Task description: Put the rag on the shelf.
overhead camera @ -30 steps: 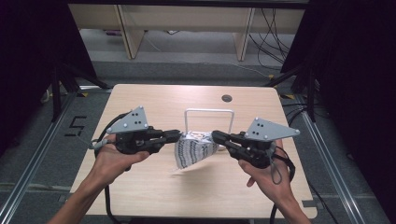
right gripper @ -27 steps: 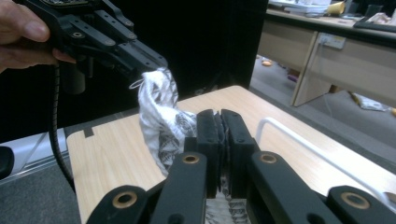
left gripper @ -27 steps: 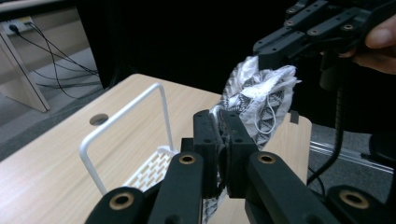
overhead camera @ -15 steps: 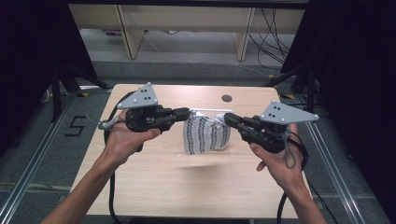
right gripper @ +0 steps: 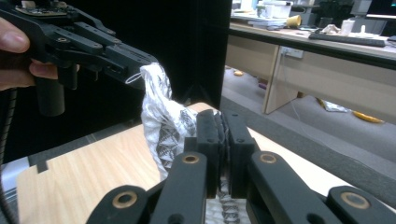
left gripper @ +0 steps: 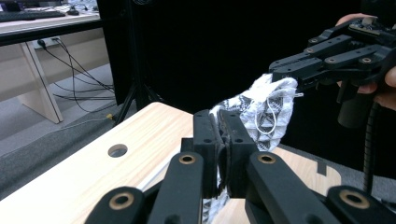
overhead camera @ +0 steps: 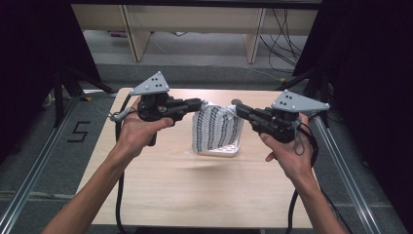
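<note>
Patterned cloth [overhead camera: 216, 127] hangs above the tabletop [overhead camera: 204, 190], its top corners pinched by the left hand-held gripper [overhead camera: 198, 103] and right hand-held gripper [overhead camera: 239, 108].

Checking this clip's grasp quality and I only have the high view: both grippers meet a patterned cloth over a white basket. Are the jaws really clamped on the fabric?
Observer: Yes for the left gripper: in its own view the jaws stand closed with the patterned cloth pinched between them.
Operator: And the right one?
Observer: The right gripper is likewise closed on the cloth in its view.
Operator: Anything loose on the cloth?
Observer: A thin white string loop hangs on the corner beside the right gripper's jaws.
</note>
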